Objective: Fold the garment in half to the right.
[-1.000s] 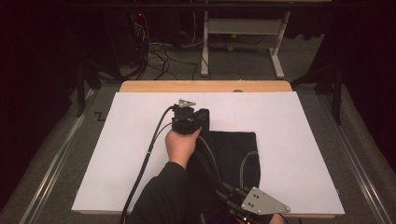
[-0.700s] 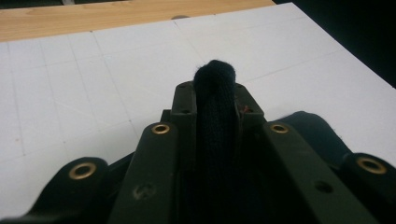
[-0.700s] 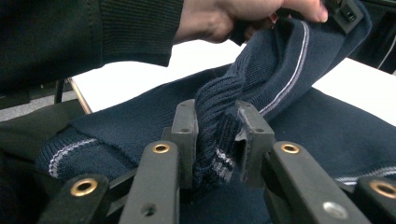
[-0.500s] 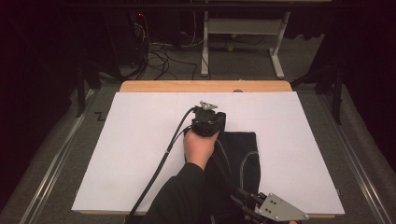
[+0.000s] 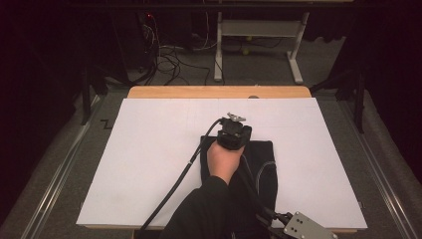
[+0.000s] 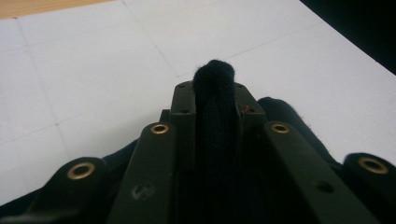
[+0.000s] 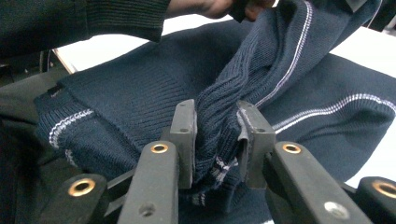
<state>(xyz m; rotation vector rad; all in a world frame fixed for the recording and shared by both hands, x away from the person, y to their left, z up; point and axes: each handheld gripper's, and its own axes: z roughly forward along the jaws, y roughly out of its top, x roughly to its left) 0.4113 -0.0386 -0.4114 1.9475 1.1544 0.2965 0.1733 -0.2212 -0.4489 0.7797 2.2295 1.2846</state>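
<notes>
Left tool [image 5: 234, 130] carried sweater [image 7: 140, 93] rightward; white stripes up close.

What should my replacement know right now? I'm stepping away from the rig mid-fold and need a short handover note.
Left claw: shut on a fold of the navy knit sweater, out over the middle of the white table cover.
Right claw: shut on another bunched fold of the same sweater, at the near table edge.
Sweater: lies partly on the cover, right of centre, with one part lifted between the two claws; its white stripes show in the right gripper view.
Done: both grips are taken.
Left: likely carry the held part over and lay it flat, then release; the fold does not look finished yet.
</notes>
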